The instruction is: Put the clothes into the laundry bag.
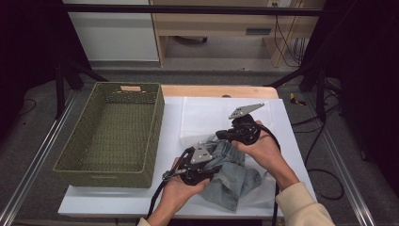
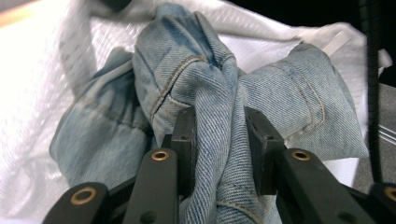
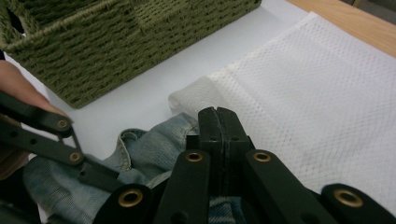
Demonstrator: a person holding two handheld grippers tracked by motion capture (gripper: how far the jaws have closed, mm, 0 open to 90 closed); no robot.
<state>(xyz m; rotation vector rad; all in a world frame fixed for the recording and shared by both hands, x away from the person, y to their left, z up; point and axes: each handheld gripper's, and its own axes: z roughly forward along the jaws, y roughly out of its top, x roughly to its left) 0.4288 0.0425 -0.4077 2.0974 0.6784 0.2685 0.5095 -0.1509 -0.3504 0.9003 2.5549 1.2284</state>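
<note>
Crumpled light-blue jeans (image 1: 235, 179) lie on a white mesh cloth (image 1: 202, 115) at the middle of the table. My left gripper (image 1: 218, 165) comes in from the near left, and its jaws are shut on a bunched fold of the denim (image 2: 187, 56), which fills the gap between the pads (image 2: 217, 135). At the jeans' far edge my right gripper (image 1: 221, 136) points toward the basket. Its jaws (image 3: 218, 116) are pressed together with nothing visible between the tips, and denim (image 3: 154, 144) lies just beneath them on the mesh cloth (image 3: 317, 93).
A green woven basket (image 1: 155, 132) stands on the left of the white board (image 1: 117, 197), and its corner (image 3: 116, 42) lies close ahead of the right gripper. The wooden table edge (image 1: 216, 91) runs along the back. Cables trail off both grippers toward the person.
</note>
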